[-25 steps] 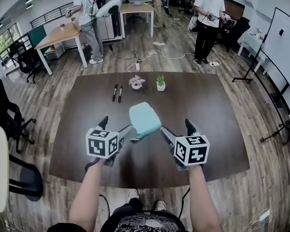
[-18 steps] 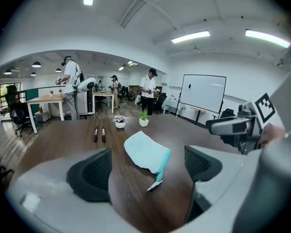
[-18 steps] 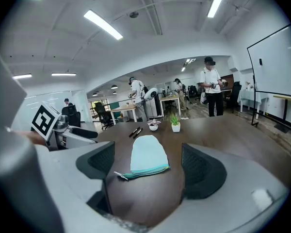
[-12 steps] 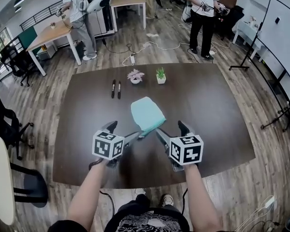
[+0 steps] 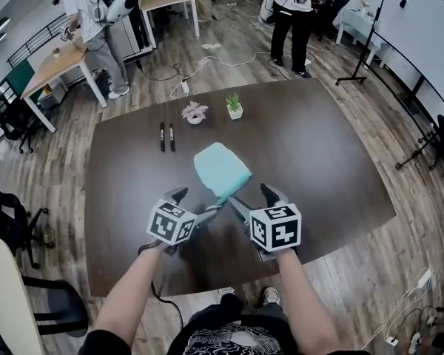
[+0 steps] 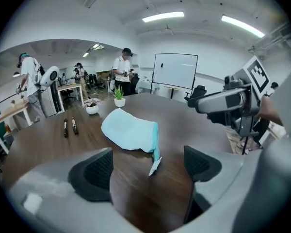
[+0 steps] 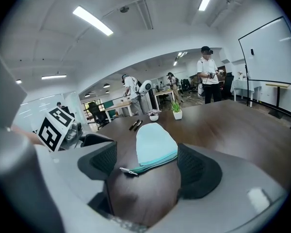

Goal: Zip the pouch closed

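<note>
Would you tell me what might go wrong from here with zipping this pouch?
The pouch lies loose on the table; tugging its zipper pull could drag it unless one hand-held gripper pins it.
The pull is small and rests on the table, so the open left hand-held gripper may miss it.

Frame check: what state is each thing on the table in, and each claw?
pouch: lying flat on the table, ungripped; pull tab sticks out at one end.
left claw: open, pull tab ahead between its jaws, untouched.
right claw: open, jaws have just been closing; zipper edge between them, untouched.
markers: two, lying side by side.
green plant: upright in its pot.
pink plant: upright in its pot.
</note>
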`<state>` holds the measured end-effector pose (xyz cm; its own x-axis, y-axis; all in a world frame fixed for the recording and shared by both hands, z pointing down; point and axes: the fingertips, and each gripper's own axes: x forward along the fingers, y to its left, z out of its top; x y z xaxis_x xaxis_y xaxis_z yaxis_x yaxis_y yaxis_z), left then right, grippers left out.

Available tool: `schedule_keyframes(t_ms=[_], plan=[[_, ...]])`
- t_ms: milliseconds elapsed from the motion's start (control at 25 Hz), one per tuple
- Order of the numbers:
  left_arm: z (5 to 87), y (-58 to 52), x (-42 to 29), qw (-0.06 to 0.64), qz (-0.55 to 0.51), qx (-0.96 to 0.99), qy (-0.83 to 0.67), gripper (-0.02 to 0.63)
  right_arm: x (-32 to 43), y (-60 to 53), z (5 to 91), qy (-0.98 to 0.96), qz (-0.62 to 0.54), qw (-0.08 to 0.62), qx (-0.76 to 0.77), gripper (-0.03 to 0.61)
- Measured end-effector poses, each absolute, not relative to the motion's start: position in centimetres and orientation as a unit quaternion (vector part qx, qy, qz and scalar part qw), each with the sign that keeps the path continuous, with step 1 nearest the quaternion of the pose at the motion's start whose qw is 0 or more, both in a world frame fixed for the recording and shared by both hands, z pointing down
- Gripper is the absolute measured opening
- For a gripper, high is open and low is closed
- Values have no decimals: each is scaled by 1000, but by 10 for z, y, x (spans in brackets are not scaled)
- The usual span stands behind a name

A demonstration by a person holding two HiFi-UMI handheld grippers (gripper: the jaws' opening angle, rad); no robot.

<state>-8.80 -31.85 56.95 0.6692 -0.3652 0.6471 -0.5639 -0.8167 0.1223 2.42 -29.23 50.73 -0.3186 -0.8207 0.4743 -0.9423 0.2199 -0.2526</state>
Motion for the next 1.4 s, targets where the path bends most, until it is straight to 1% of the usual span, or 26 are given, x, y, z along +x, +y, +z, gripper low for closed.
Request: schedule_keyframes(t_ms=[320, 440, 600, 760, 920, 1040, 1160, 1400], plan=[[607, -314, -77, 115, 377, 903, -170, 431, 26, -290, 515, -757, 255, 127, 588, 380], [617, -312, -77, 107, 391, 902, -148, 348, 31, -286, 517, -749, 254, 136, 597, 376], [628, -307, -69, 95, 399, 904, -121, 285, 40, -280, 521, -737, 256, 142, 610, 370], [637, -304, -68, 84, 409, 903, -106, 172, 41, -278, 522, -732, 256, 146, 615, 367], [642, -304, -71, 79, 415, 901, -101, 104, 43, -276, 524, -727, 257, 150, 619, 364], [641, -303, -71, 81, 413, 902, -97, 21, 42, -277, 525, -724, 260, 150, 621, 360], [637, -300, -70, 89, 405, 906, -88, 18, 36, -279, 525, -725, 261, 154, 618, 356], [618, -301, -69, 128, 368, 917, -90, 17, 27, -280, 526, -729, 264, 161, 610, 354]])
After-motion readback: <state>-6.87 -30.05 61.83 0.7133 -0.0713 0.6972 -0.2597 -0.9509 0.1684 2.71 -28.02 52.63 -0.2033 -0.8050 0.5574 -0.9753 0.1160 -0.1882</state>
